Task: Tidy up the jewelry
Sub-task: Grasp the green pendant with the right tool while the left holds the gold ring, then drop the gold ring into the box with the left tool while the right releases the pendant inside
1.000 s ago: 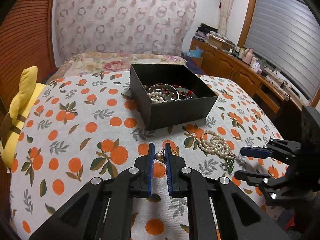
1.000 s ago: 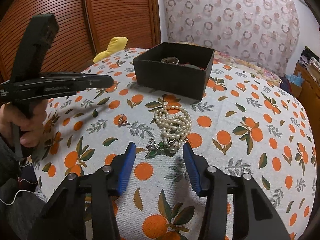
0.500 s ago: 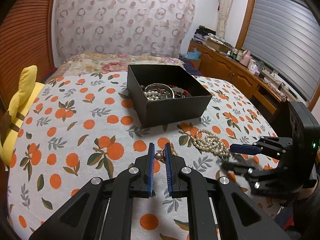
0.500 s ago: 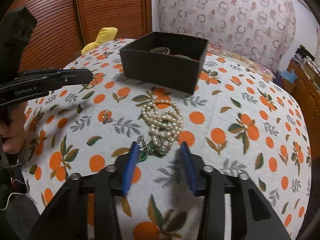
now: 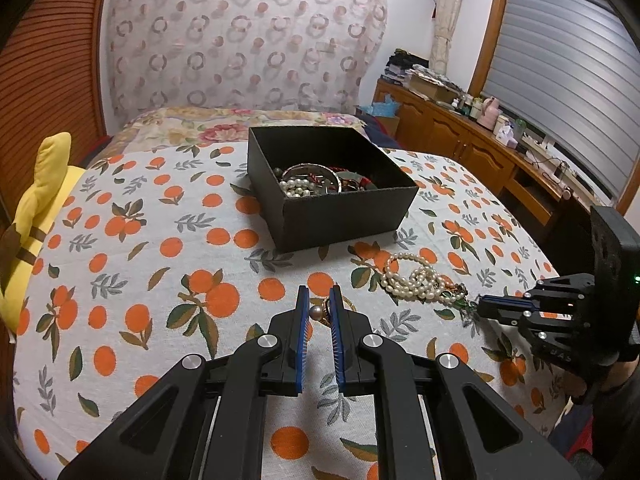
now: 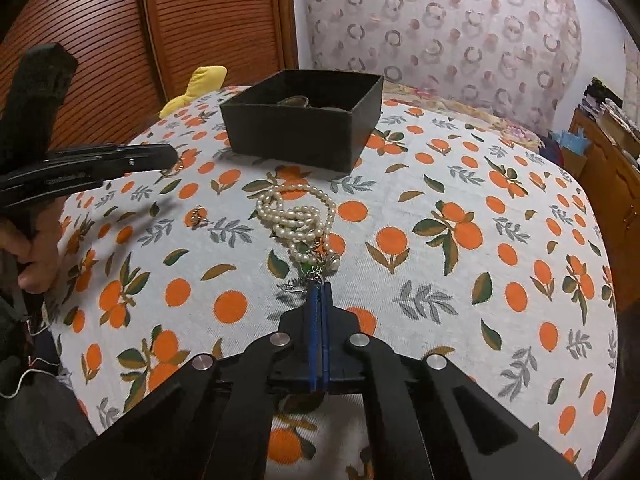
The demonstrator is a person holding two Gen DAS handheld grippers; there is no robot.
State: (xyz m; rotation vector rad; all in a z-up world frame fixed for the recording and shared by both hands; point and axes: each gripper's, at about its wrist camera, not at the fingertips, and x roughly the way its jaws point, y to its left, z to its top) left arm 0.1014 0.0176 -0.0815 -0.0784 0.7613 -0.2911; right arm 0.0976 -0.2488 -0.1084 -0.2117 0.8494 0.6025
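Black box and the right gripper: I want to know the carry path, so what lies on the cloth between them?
In the right wrist view, the pearl necklace lies between the right gripper and the black box, its green-beaded chain end at the fingertips.

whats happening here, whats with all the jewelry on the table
A person is sorting jewelry with a pair of tongs in each hand. The left tongs grip a small pearl earring above the orange-print tablecloth. The right tongs are pinched shut on the chain end of a green-stone necklace tangled with the pearl necklace. The black box behind already holds several pieces. One small ring lies loose on the cloth.
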